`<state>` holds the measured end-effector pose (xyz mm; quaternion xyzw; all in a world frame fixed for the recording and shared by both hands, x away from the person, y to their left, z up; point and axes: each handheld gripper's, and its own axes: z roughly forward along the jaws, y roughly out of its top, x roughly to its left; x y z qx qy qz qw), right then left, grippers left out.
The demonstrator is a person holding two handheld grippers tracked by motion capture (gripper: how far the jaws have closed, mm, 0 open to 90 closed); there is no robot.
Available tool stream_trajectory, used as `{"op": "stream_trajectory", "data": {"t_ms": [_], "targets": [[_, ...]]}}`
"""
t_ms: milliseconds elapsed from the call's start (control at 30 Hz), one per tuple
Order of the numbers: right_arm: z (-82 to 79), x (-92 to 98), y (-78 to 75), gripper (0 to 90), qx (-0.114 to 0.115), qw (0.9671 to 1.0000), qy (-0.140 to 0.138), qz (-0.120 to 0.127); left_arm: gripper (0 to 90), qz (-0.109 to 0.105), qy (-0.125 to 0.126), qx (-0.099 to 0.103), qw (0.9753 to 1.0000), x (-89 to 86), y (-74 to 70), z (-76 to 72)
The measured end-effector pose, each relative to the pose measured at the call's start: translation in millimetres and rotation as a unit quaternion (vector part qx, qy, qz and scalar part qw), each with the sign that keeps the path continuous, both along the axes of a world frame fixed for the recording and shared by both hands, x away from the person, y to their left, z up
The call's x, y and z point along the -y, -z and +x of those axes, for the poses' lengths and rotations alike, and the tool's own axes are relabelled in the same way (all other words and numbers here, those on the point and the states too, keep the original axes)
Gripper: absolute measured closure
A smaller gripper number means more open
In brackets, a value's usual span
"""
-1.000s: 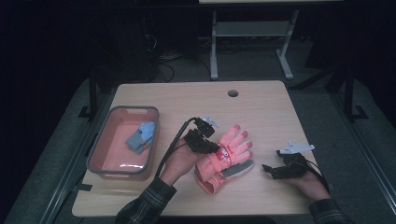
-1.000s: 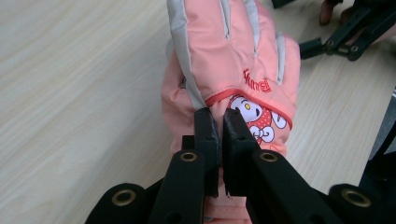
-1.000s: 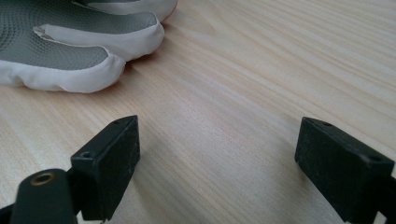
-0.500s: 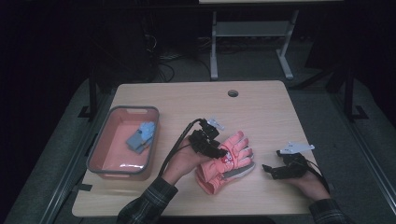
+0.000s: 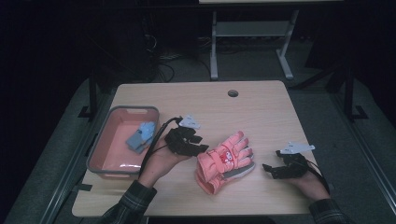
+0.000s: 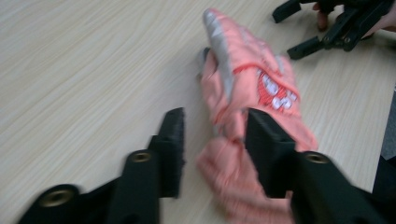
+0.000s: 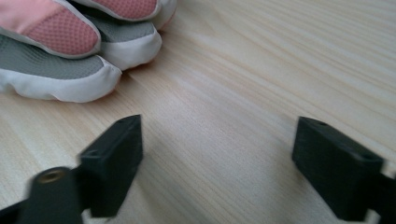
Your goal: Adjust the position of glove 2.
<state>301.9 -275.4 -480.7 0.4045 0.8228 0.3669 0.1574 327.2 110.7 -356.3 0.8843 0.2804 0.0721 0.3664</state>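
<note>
A pink glove (image 5: 224,161) with grey palm patches and a cartoon face lies on the wooden table (image 5: 261,112), fingers pointing away to the right. My left gripper (image 5: 203,149) sits at its cuff end. In the left gripper view the jaws of my left gripper (image 6: 215,116) stand apart around the glove (image 6: 252,79), with a gap beside the left one. My right gripper (image 5: 273,160) rests open on the table right of the glove. Its own view has my right gripper (image 7: 219,126) over bare wood, with the glove's fingertips (image 7: 70,46) at upper left.
A pink-and-grey bin (image 5: 95,154) stands at the table's left with a blue glove (image 5: 140,135) in it. A round cable hole (image 5: 232,93) is near the far edge. A metal stand (image 5: 252,32) is on the floor beyond.
My left gripper pushed right onto the glove, then drew back left to its cuff. The glove has tilted a little more to the right. The right gripper has stayed put.
</note>
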Motion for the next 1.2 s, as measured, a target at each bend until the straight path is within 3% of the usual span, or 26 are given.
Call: {"op": "stream_trajectory", "data": {"t_ms": [67,100,167,267,367,533,800,1033,1200], "targets": [[-1.5,-1.1,-3.5,32.2,0.003,1.0,0.003,-0.005,65.3,0.001,-0.006,0.001,1.0,-7.1,3.2,-3.3],[-2.7,-2.4,-6.9,40.2,-0.005,1.0,0.005,-0.001,67.9,0.002,-0.008,0.0,1.0,-10.2,5.0,-4.8],[-7.7,-5.7,-15.8,52.2,0.001,0.9999,-0.009,0.011,75.3,0.01,-0.017,-0.006,0.9998,-15.1,8.9,-6.6],[-14.9,-18.0,-30.1,75.4,0.0,0.9981,-0.045,0.043,89.1,0.015,-0.037,-0.018,0.999,-18.8,17.3,-5.0],[-23.2,-38.4,-40.9,89.8,-0.011,0.9934,-0.091,0.069,89.4,0.026,-0.048,-0.019,0.9983,-16.7,27.9,-0.6],[-36.7,-72.9,-46.9,90.0,-0.027,0.9823,-0.165,0.085,89.4,0.038,-0.052,-0.031,0.9975,-7.1,46.3,8.9],[-43.9,-119.5,-45.5,90.0,-0.033,0.9708,-0.221,0.087,89.4,0.048,-0.043,-0.053,0.9965,6.4,69.2,20.2],[-40.5,-145.2,-41.2,89.9,-0.037,0.9683,-0.235,0.076,89.5,0.034,-0.035,-0.067,0.9966,6.6,72.5,20.6],[-38.9,-148.6,-42.1,90.0,-0.031,0.9693,-0.231,0.077,89.4,0.023,-0.024,-0.07,0.997,8.0,67.2,18.2]]}}
